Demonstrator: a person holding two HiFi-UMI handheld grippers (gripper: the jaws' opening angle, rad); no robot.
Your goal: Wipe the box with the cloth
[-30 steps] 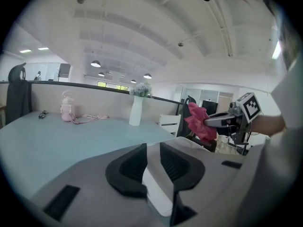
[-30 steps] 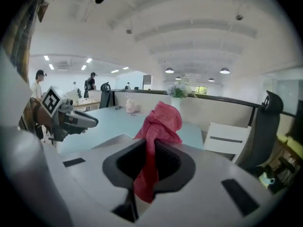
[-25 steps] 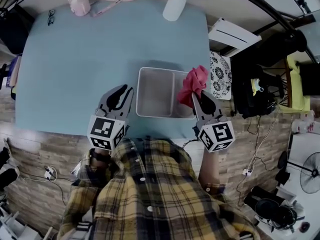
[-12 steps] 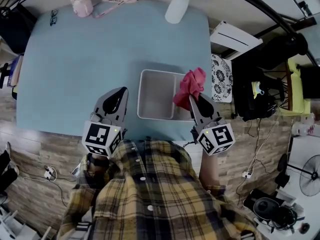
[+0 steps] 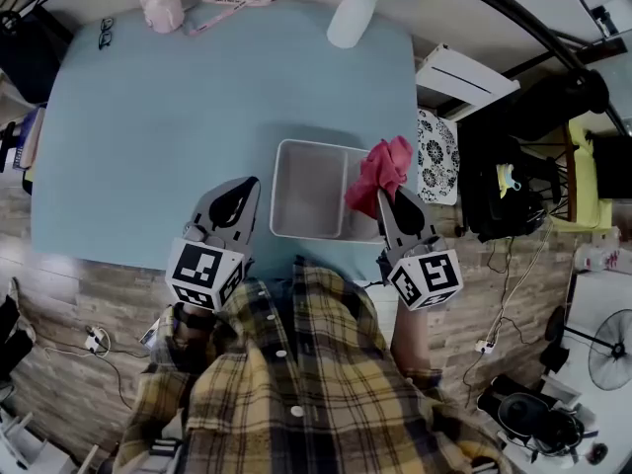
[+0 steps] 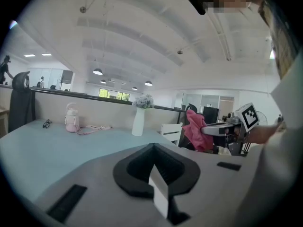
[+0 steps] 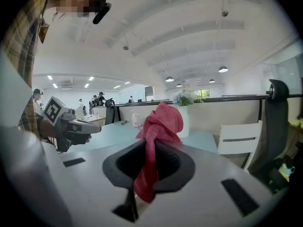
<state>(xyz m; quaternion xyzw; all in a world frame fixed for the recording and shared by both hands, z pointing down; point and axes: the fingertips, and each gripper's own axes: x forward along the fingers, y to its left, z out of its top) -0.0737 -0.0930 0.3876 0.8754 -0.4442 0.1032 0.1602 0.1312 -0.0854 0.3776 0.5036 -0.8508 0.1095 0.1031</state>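
Note:
A pale grey open box (image 5: pixel 308 191) sits on the light blue table (image 5: pixel 178 136) near its front edge. My right gripper (image 5: pixel 386 199) is shut on a red cloth (image 5: pixel 381 169), which bunches over the box's right rim. In the right gripper view the cloth (image 7: pixel 158 126) hangs down between the closed jaws (image 7: pixel 150 150). My left gripper (image 5: pixel 246 187) hovers just left of the box, apart from it, shut with nothing in it. In the left gripper view its jaws (image 6: pixel 154 148) meet, and the cloth (image 6: pixel 195 131) shows off to the right.
At the table's far edge stand a white vase with flowers (image 5: pixel 348 13), a pink bottle (image 5: pixel 161 8) with a pink strap (image 5: pixel 227 3), and glasses (image 5: pixel 106 34). Right of the table are a white chair (image 5: pixel 462 72), a patterned cushion (image 5: pixel 434 151) and dark clutter.
My left gripper's jaws, slightly apart a second ago, have closed with nothing between them. The right gripper and the cloth have barely shifted.

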